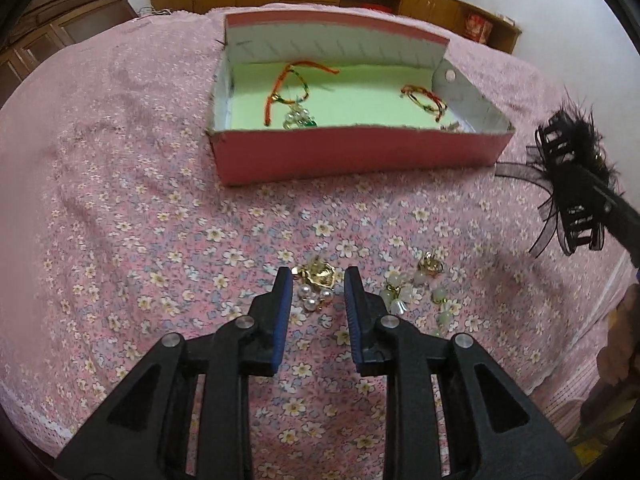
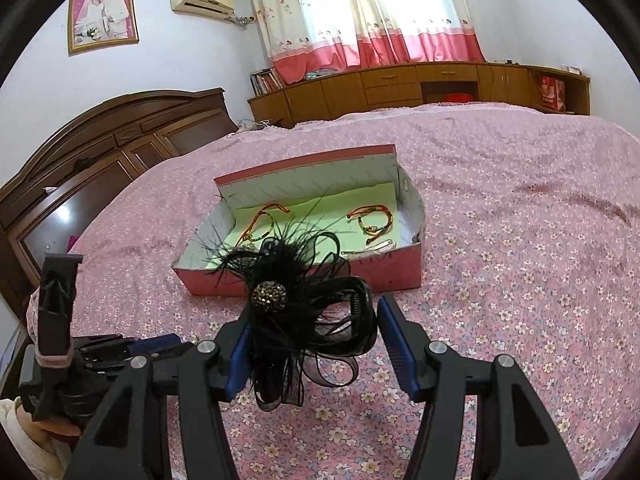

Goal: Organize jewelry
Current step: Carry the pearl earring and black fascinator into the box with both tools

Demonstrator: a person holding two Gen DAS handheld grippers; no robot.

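Note:
A pink open box (image 1: 352, 152) with a green floor lies on the flowered bedspread; it holds red-and-green cord bracelets (image 1: 294, 84) and a beaded piece. My left gripper (image 1: 316, 280) is open, its fingers low on either side of a gold and pearl brooch (image 1: 316, 280). Pale green and white bead earrings (image 1: 420, 292) lie just right of it. My right gripper (image 2: 312, 320) is shut on a black feathered hair clip (image 2: 292, 312), held above the bed in front of the box (image 2: 304, 276). The clip also shows in the left wrist view (image 1: 572, 184).
The bed's pink flowered cover (image 1: 160, 240) stretches all round. A dark wooden headboard (image 2: 100, 152) stands at the left, a low wooden cabinet (image 2: 400, 88) runs under the curtained window. The left gripper's body (image 2: 80, 360) sits at the right view's lower left.

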